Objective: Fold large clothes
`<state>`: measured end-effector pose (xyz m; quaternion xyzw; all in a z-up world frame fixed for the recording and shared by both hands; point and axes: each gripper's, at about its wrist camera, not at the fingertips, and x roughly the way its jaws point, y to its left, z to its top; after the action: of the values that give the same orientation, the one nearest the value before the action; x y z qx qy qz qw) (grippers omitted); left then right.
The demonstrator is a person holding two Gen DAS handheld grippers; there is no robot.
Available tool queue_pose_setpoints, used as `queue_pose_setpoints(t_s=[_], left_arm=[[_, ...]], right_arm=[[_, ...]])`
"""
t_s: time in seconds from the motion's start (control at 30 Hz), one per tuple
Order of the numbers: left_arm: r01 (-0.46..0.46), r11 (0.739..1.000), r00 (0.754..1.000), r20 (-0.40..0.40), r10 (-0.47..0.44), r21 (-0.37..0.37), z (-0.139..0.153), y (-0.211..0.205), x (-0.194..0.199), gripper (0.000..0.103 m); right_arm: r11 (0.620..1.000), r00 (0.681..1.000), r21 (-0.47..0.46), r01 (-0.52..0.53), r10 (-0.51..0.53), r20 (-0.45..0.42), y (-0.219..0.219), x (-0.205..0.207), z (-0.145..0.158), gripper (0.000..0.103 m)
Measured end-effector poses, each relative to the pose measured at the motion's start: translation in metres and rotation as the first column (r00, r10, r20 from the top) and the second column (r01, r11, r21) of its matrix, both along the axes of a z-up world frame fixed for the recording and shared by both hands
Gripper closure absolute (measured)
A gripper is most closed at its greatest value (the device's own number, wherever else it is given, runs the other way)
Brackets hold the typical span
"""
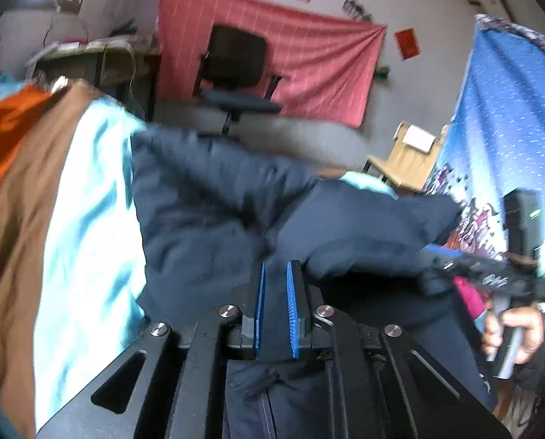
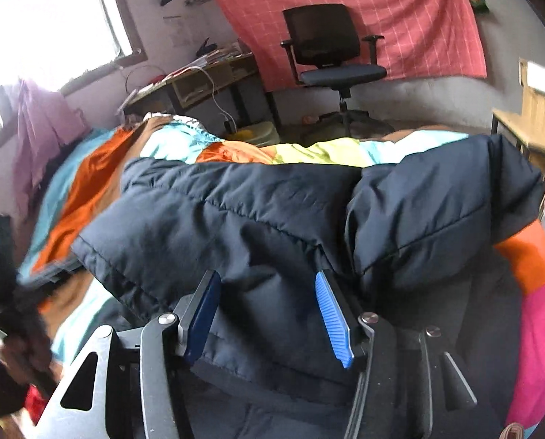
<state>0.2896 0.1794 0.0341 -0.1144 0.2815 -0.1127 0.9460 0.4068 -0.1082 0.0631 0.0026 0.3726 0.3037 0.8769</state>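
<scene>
Item count, both wrist views

Two grippers (image 1: 275, 274) (image 2: 268, 292); one navy padded jacket (image 2: 254, 212); one office chair (image 2: 330, 55) at 12 o'clock; one multicoloured bedspread (image 2: 89, 183); one red wall cloth (image 2: 400, 11).

The jacket (image 2: 272, 219) fills the near edge of the bed (image 2: 89, 190), bulging highest at its right end. Bare cover lies along the far edge and left side. Beyond, a chair (image 2: 330, 51) and desk (image 2: 199, 84) line the wall.

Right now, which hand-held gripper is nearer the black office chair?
Cannot tell. Both the left hand-held gripper and the right hand-held gripper sit over the navy jacket, the office chair far beyond.
</scene>
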Motion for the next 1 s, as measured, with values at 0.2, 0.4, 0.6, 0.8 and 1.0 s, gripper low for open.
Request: queue_pose_setpoints(t_s=[0.2, 0.4, 0.6, 0.8, 1.0], left_arm=[[0.142, 0.988, 0.987, 0.086, -0.136, -0.067, 0.037, -0.017, 0.03, 0.076], [0.319, 0.947, 0.931, -0.206, -0.303, 0.049, -0.005, -0.055, 0.107, 0.076], [0.305, 0.943, 0.913, -0.323, -0.249, 0.133, -0.015, -0.066, 0.178, 0.076], [0.289, 0.94, 0.895, -0.399, -0.199, 0.181, -0.045, -0.065, 0.243, 0.076], [0.308, 0.924, 0.899, -0.388, -0.205, 0.226, -0.072, -0.065, 0.268, 0.076]], right_arm=[[0.999, 1.0, -0.043, -0.017, 0.018, 0.019, 0.005, 0.004, -0.009, 0.052], [0.999, 0.999, -0.054, -0.004, 0.003, -0.034, -0.01, 0.022, -0.015, 0.052], [0.992, 0.998, -0.126, -0.023, 0.016, -0.059, 0.005, 0.072, -0.017, 0.052], [0.979, 0.987, -0.202, -0.025, -0.009, -0.163, 0.031, 0.146, -0.031, 0.052], [0.98, 0.96, -0.192, -0.058, 0.002, -0.279, 0.033, 0.19, -0.062, 0.051]])
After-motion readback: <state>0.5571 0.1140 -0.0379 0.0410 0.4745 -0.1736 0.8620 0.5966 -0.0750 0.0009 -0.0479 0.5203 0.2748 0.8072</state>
